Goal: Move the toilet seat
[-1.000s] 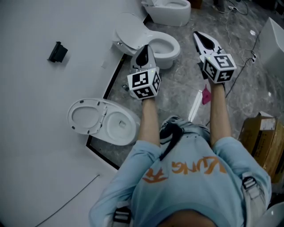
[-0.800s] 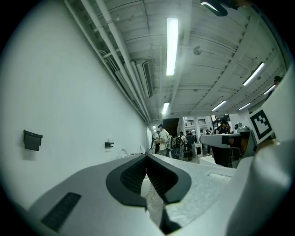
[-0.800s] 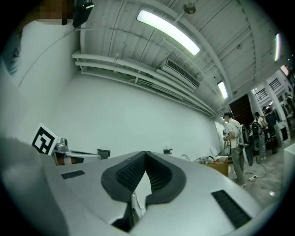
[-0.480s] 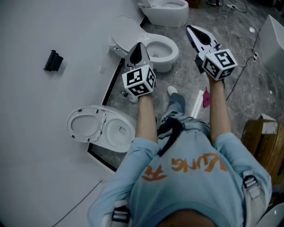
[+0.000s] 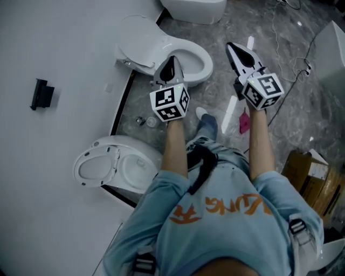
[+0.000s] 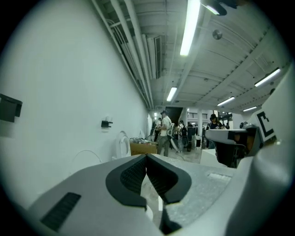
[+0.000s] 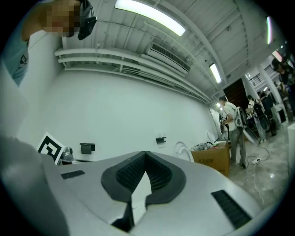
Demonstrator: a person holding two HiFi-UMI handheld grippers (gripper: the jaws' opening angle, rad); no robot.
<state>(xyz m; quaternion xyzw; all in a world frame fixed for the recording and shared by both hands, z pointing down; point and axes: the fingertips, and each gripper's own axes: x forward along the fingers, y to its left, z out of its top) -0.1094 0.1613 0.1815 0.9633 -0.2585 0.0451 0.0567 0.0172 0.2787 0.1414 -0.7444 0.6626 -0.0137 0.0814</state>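
Two white toilets stand along the white wall in the head view. The farther toilet (image 5: pixel 186 60) has its seat and lid (image 5: pixel 141 46) tipped back against the wall. The nearer toilet (image 5: pixel 135 167) has its seat and lid (image 5: pixel 94 168) raised too. My left gripper (image 5: pixel 171 59) (image 6: pixel 146 156) hangs over the farther bowl's near rim, shut and empty. Held level with it to the right, my right gripper (image 5: pixel 233 47) (image 7: pixel 145 155) is over the grey floor, also shut on nothing. Neither touches a toilet.
A third toilet (image 5: pixel 194 8) stands at the top edge. A black box (image 5: pixel 40 94) is fixed to the wall. A cardboard box (image 5: pixel 310 178) sits at the right, cables (image 5: pixel 291 32) cross the floor, and a white strip (image 5: pixel 230 113) lies by a pink scrap (image 5: pixel 243 121). People (image 6: pixel 163 131) stand far off.
The view has moved forward along the wall: both toilets and the wall box slid down and left in the picture. Both grippers stay raised and shut.
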